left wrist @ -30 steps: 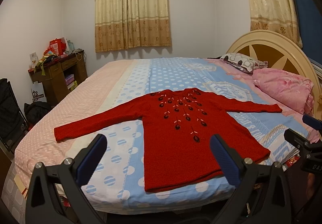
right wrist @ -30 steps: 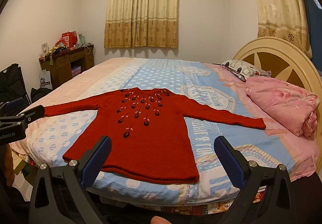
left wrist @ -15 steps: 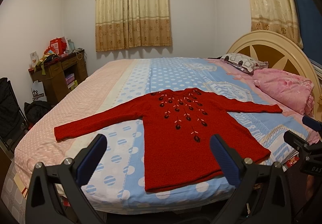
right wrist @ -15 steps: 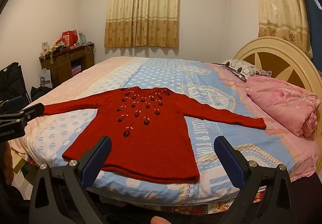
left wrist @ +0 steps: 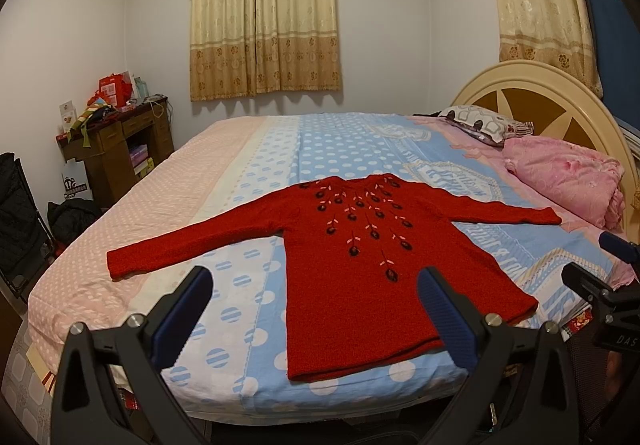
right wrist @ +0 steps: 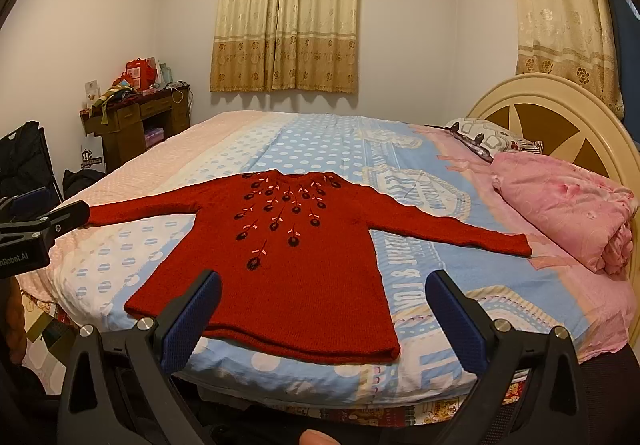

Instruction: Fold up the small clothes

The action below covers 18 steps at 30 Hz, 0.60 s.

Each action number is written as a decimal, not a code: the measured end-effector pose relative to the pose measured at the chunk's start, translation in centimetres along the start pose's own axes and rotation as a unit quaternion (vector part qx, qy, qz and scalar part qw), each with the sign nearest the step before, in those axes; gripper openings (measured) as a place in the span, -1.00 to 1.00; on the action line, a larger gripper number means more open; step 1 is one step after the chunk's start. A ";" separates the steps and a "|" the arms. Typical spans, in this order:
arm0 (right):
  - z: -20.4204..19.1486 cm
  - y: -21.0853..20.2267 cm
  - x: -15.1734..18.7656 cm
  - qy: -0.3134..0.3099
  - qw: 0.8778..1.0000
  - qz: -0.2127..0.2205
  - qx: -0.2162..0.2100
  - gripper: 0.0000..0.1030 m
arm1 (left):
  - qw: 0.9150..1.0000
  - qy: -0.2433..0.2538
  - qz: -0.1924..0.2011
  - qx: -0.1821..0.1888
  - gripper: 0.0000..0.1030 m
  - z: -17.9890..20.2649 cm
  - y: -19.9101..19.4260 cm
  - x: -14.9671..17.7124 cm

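Observation:
A small red knitted sweater with dark embroidered flowers lies flat on the bed, front up, both sleeves spread out sideways and its hem toward me. My left gripper hovers open in front of the bed's near edge, level with the hem's left part, holding nothing. Over the hem's middle, my right gripper is also open and empty. Each gripper shows at the edge of the other's view: the right one, the left one. Neither touches the sweater.
The bed has a blue, white and pink dotted sheet. A folded pink quilt and a patterned pillow lie by the round headboard on the right. A cluttered wooden desk and black bags stand at the left wall.
Both grippers stay open and almost still. The right wrist view has shifted slightly toward the sweater; the sweater has not moved.

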State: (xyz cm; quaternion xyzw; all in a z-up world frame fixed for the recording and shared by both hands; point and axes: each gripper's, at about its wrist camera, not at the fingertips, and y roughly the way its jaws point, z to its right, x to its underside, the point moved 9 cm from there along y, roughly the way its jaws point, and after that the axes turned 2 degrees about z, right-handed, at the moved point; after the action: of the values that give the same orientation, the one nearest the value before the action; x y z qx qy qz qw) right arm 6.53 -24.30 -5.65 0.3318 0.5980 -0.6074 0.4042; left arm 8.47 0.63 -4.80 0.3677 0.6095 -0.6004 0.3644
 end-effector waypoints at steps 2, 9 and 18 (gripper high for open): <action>0.0 0.1 0.0 0.000 1.000 0.001 -0.001 0.98 | 1.000 0.000 0.000 0.000 1.00 0.0 0.0 0.0; -0.2 0.5 0.2 -0.002 1.000 -0.001 -0.008 0.98 | 1.000 0.004 -0.008 0.001 1.00 -0.4 1.3 0.3; 3.7 5.7 0.6 0.007 0.999 -0.032 0.015 0.98 | 0.998 0.051 -0.017 -0.023 1.00 -0.8 6.4 -0.6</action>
State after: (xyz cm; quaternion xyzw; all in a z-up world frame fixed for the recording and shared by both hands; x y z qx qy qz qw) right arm 11.64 -27.79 -8.52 0.3227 0.6023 -0.6262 0.3756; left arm 14.39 1.47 -7.19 0.3784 0.6473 -0.5728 0.3313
